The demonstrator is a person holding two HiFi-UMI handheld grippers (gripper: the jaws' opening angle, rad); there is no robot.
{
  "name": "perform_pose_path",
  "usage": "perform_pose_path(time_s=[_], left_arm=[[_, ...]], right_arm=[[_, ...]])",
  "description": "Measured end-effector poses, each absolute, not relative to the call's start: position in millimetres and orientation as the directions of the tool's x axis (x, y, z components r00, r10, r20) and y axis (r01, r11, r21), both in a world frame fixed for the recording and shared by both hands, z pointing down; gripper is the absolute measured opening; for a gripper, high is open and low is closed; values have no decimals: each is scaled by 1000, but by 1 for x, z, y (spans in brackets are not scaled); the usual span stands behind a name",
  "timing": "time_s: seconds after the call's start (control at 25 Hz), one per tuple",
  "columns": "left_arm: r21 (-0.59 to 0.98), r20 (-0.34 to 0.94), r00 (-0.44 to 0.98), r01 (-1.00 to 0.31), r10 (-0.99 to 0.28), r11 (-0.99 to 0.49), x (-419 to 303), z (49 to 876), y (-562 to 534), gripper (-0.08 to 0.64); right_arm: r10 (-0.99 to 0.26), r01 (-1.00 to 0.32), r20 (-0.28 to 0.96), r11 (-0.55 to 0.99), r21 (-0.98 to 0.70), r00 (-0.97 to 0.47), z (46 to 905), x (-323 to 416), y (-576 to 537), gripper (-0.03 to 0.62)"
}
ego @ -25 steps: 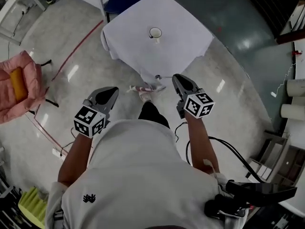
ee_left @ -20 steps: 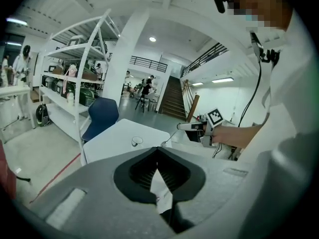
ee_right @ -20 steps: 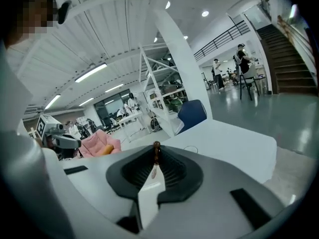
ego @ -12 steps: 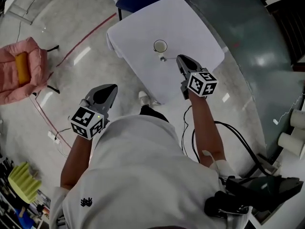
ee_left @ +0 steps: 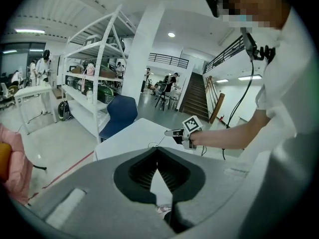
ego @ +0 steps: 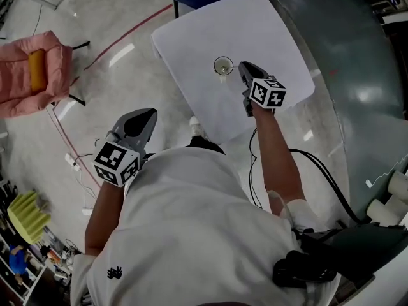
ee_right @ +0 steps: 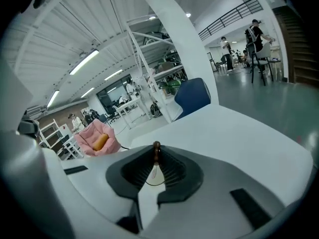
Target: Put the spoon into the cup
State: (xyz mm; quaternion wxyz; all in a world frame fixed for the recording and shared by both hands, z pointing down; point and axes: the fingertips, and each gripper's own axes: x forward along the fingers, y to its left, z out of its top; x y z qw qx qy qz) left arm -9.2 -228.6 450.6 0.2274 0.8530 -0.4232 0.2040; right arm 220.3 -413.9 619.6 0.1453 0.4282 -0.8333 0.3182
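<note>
A small clear cup [ego: 223, 65] stands on the white table [ego: 268, 37]. My right gripper [ego: 242, 67] is just right of the cup, over the table. In the right gripper view this gripper [ee_right: 156, 156] is shut on the spoon [ee_right: 156, 147]. The spoon's brown beaded end sticks up between the jaws, and the cup's thin rim [ee_right: 149, 183] shows below them. My left gripper [ego: 148, 115] hangs over the floor, short of the table. Its jaws [ee_left: 157, 153] meet at the tips with nothing between them. From the left gripper view I see the right gripper [ee_left: 172, 132] above the table.
A pink padded chair [ego: 29, 75] with an orange thing on it stands on the floor at left. A blue chair [ee_left: 122, 113] sits behind the table, beside white shelving [ee_left: 94, 83]. A red line [ego: 134, 30] runs across the floor. Black cables [ego: 319, 171] trail at right.
My right gripper has carried the spoon forward, from the table's near edge to beside the cup. The table has come closer. My left gripper stays low over the floor.
</note>
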Motion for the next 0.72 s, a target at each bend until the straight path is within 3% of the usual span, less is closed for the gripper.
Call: perform_pose_path(time_s=[0.72], left_arm=[[198,595,461,-878,-658,-437,-39,464,-235,11]], right_arm=[[-533,-797,593,436,-417,-603,697,190,-441,44]])
